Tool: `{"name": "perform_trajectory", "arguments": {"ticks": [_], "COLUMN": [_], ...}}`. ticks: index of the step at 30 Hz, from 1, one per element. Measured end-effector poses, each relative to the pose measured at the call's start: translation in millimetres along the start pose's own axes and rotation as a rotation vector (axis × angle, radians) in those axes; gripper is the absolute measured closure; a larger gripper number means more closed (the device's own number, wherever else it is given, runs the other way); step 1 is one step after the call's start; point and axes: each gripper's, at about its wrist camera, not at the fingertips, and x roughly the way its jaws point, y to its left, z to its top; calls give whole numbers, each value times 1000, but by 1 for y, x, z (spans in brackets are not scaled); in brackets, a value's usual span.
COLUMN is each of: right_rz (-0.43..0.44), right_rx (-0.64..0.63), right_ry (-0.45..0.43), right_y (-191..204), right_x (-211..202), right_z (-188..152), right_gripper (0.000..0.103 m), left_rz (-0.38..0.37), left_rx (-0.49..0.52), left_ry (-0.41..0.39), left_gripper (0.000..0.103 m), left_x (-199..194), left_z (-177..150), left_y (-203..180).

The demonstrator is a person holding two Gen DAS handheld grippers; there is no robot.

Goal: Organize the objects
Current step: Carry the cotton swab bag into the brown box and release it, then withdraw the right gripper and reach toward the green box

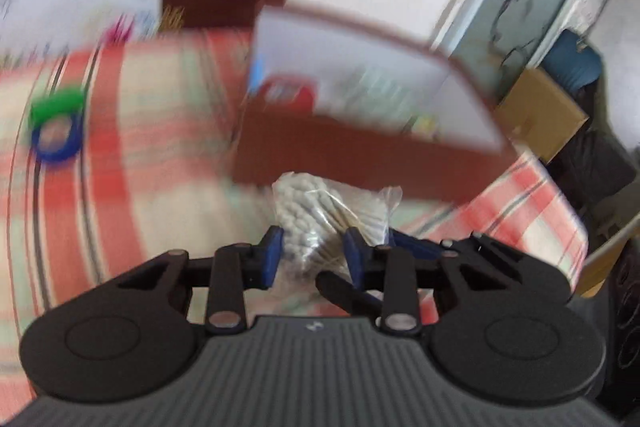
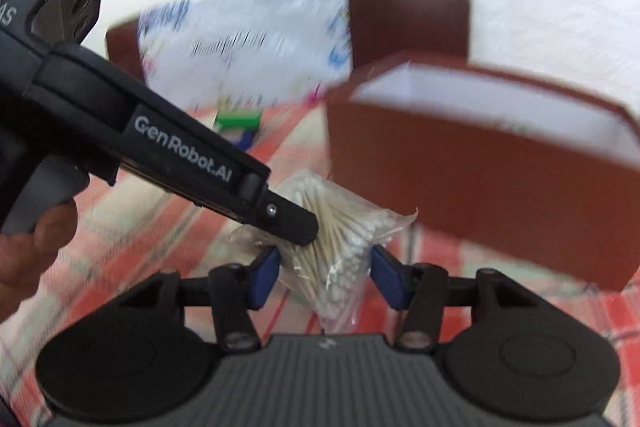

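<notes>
Cotton swabs in a clear bag (image 1: 320, 215) sat between both sets of jaws, over the red-checked desk (image 1: 132, 163). Left gripper (image 1: 314, 255) had its blue pads close on the bag's lower end, apparently pinching it. Right gripper (image 2: 326, 275) stood wider, pads apart from the bag w/ gaps each side. Brown box (image 1: 360, 155) w/ white inside stood just beyond the jaws; green & blue tape rolls (image 1: 58, 125) further left, blurred.
</notes>
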Motion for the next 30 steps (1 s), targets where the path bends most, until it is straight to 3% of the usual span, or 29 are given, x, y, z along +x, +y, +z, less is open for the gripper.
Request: {"name": "perform_trajectory", "arguments": {"ticks": [3, 6, 10, 15, 20, 26, 30], "right_rz": [-80, -180, -274, -307, -329, -344, -355], "right_rx": [12, 17, 68, 113, 80, 164, 226], "right_ry": [-146, -212, -155, -62, -81, -127, -179], "right_y": [-26, -58, -104, -140, -131, -130, -121], "right_x": [-20, -23, -5, 14, 19, 7, -17], "right_z": [36, 60, 66, 55, 48, 40, 34], "right_gripper": [53, 53, 53, 50, 38, 38, 37], "left_rz": [-48, -74, -121, -114, 12, 157, 207], "left_rx": [97, 188, 235, 249, 285, 362, 361], "left_ry": [-101, -131, -90, -28, -44, -105, -124], "left_gripper": [67, 67, 67, 67, 67, 65, 61], "left_x": [-4, 21, 72, 117, 117, 87, 63], "left_z": [47, 78, 97, 93, 88, 82, 71], "left_y": [-35, -67, -93, -104, -99, -95, -86]}}
